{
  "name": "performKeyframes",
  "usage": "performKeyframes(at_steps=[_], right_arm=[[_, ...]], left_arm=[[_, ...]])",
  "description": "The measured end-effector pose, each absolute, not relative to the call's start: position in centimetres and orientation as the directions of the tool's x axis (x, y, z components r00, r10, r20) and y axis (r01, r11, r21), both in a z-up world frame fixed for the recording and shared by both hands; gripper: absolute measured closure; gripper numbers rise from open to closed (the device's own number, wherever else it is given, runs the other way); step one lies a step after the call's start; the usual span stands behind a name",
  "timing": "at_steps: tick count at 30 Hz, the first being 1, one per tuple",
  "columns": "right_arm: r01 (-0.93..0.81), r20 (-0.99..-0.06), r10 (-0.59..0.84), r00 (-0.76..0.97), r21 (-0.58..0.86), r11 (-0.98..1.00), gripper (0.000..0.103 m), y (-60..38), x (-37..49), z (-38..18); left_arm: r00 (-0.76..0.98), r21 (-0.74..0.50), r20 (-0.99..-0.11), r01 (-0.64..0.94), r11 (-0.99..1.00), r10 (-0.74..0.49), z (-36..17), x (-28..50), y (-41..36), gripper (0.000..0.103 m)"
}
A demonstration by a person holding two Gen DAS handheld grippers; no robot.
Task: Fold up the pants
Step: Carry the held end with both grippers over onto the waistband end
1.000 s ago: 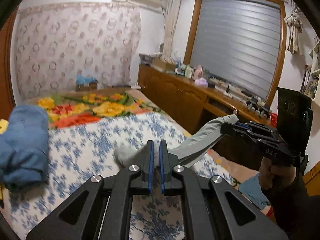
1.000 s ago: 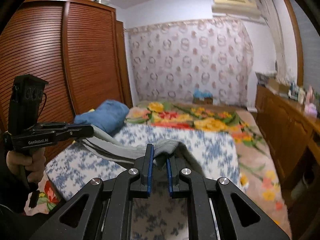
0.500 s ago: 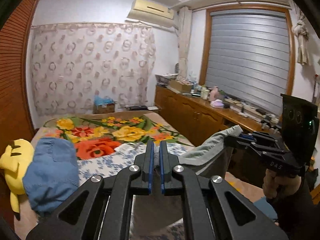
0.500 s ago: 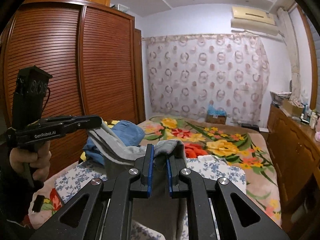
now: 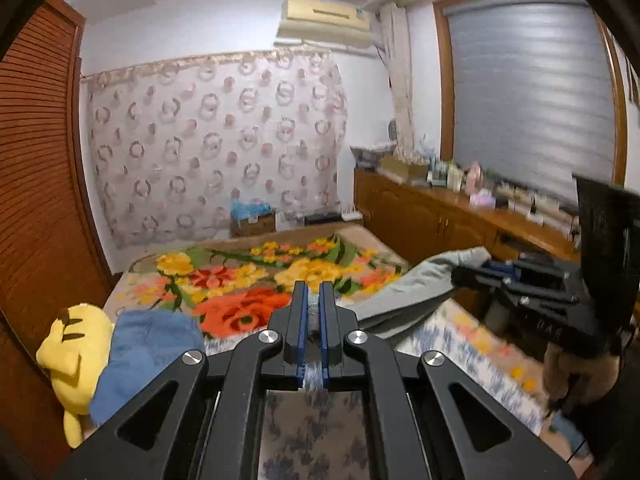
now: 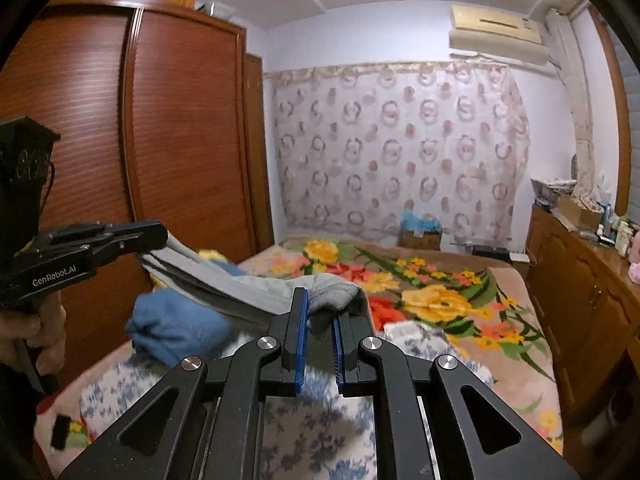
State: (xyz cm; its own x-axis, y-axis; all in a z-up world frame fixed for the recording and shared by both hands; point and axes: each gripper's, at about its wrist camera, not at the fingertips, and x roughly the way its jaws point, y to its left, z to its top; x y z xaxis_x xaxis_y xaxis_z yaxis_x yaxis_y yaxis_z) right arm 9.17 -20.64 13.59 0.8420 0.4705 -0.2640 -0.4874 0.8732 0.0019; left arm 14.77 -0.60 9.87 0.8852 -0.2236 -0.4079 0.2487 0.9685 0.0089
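While both grippers have risen since a second ago, the grey pants (image 6: 240, 292) now hang stretched in the air between them, above the bed (image 6: 460, 308), where earlier the cloth sagged close to the blue-flowered sheet (image 6: 312, 440). The left gripper (image 5: 312, 320) has its fingers nearly together, clamped on one end of the pants, with a sliver of grey cloth showing between the blue pads (image 5: 301, 332). The right gripper (image 6: 320, 324) is likewise clamped on the other end, its fingers a little wider apart over a bunched fold of fabric that humps over the tips. In the left view the right gripper (image 5: 472, 274) appears at the right edge, held by a hand (image 5: 560, 368), with the pants running from it back toward the camera. In the right view the left gripper (image 6: 152, 236) sits at the left, and the pants slope down from it. The views have tilted upward: more wall curtain (image 5: 212, 140), ceiling and the air conditioner (image 5: 324, 20) show than before. A blue garment (image 5: 148, 360) and a yellow plush (image 5: 76, 356) lie at the bed's left side, below the pants.
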Motion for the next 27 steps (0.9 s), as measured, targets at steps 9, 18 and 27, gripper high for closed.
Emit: performKeyframes(at_steps=[9,18,27], right_arm=[[-0.545,-0.471,0.504,0.724,0.058,0.837,0.092,-19.4,9.2,3.3],[-0.572,-0.516,0.545,0.661,0.124,0.811,0.092,-19.6,8.7,1.3],[-0.596,-0.514,0.569,0.642,0.133,0.792,0.092,-19.8,5.5,0.0]], left_arm=[[0.760,-0.058,-0.601,0.266,0.962,-0.247,-1.0,13.3,0.2,0.097],[0.740,-0.062,-0.613,0.302,0.951,-0.275,-2.7,9.2,-0.9,0.097],[0.728,-0.067,-0.627,0.304,0.950,-0.277,-3.8,7.6,-0.5,0.097]])
